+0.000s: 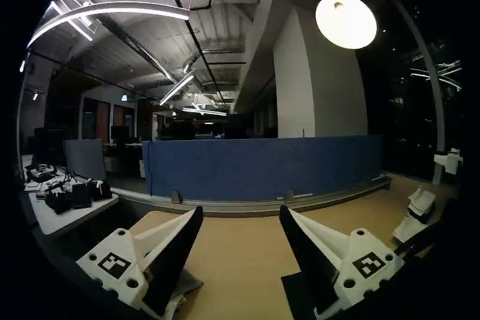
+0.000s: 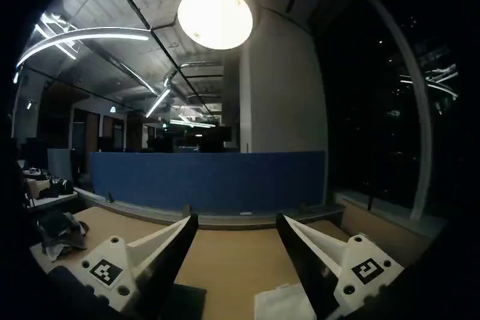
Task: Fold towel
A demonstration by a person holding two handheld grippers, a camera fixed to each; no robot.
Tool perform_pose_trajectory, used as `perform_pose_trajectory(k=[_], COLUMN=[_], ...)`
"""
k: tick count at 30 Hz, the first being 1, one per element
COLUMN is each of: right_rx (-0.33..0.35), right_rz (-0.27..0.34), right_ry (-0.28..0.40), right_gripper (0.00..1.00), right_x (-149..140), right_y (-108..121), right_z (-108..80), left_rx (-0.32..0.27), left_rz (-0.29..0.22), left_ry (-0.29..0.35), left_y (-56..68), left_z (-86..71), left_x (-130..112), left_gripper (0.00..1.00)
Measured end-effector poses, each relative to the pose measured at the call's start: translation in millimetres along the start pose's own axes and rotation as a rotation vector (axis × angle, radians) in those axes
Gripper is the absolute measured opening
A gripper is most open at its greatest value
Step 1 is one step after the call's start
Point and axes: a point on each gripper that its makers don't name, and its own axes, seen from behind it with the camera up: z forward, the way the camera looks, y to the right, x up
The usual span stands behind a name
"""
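Wooden desk (image 1: 240,260) runs under both tools. The left gripper (image 1: 240,209) has its fingers spread wide, pinching nothing; what looks like the towel (image 1: 185,293), pale and rumpled, lies at the desk's near edge beneath one finger. The right gripper (image 2: 236,217) is likewise spread and empty, with white fabric (image 2: 279,305) at the near edge below it. Crumpled grey cloth (image 2: 60,230) sits by the left edge, and a blue partition (image 2: 204,182) lines the far edge.
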Motion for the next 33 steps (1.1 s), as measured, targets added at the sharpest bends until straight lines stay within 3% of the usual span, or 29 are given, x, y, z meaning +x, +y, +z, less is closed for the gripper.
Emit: perform_pose_trajectory(k=[5, 8, 17, 23, 26, 33], right_rx=[0.034, 0.078, 0.337, 0.501, 0.540, 0.557], right_rz=[-0.015, -0.035, -0.166, -0.215, -0.230, -0.247], right_ry=[-0.032, -0.072, -0.275, -0.432, -0.449, -0.472], right_gripper=[1.00, 1.00, 1.00, 1.00, 1.00, 1.00], right_x=[-3.6, -9.9, -45.9, -70.5, -71.7, -81.0], right_y=[-3.6, -11.6, -60.0, -80.4, -85.5, -88.8], right_z=[0.1, -1.3, -19.5, -43.3, -48.9, -53.6], left_rx=[-0.056, -0.121, -0.403, -0.582, -0.597, -0.607], left_rz=[0.009, 0.013, 0.081, 0.082, 0.088, 0.123], left_ry=[-0.042, -0.090, -0.284, -0.428, -0.448, -0.472], left_y=[15.0, 29.4, 84.7, 112.2, 114.5, 121.0], left_z=[-2.5, -6.4, -35.8, -62.2, -64.3, -68.8], left_x=[-4.3, -14.1, -51.9, -75.8, -78.9, -92.3], left_gripper=[0.94, 0.94, 0.94, 0.94, 0.94, 0.94])
